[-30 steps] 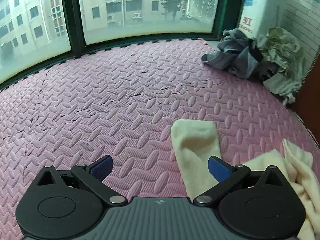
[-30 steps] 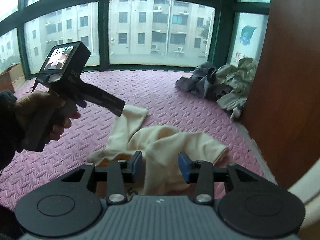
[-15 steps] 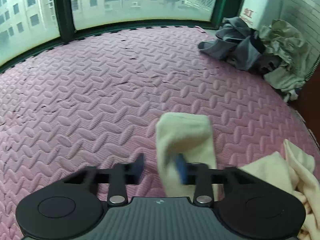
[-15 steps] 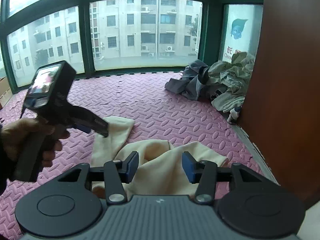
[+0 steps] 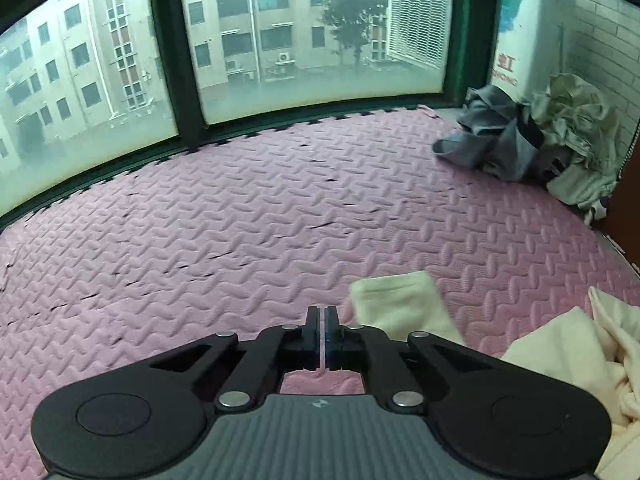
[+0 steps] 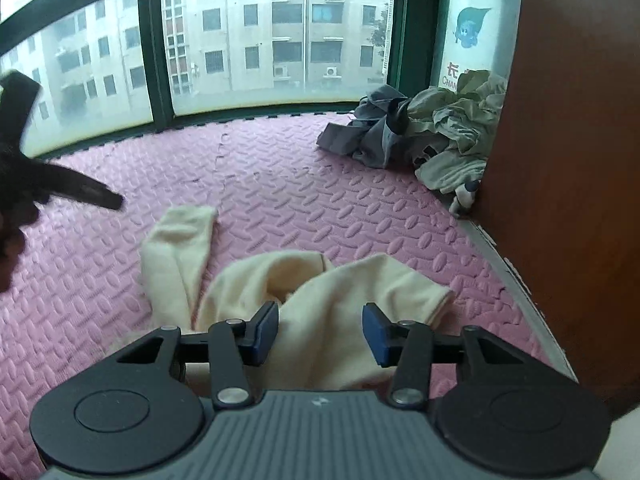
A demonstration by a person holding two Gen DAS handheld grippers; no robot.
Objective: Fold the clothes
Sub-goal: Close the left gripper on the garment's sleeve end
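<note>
The cream garment (image 6: 320, 292) lies crumpled on the pink foam floor mat (image 5: 240, 220), right under my right hand-held gripper (image 6: 320, 328), whose jaws stand partly apart above the cloth without pressing it. A second ago my left hand-held gripper (image 5: 322, 330) gaped wide; now its jaws are closed together on nothing, the sleeve (image 5: 404, 304) just beside them. Only the right view shows the left tool (image 6: 60, 184) from outside. Farther off, a clothes pile (image 6: 420, 136) sits by the window.

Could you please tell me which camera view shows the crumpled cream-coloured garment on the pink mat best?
The right wrist view: the crumpled cream-coloured garment lies nearly whole there, sleeve stretched out. The left wrist view shows only that sleeve's end and a bunched edge cut off at the frame's right.
</note>
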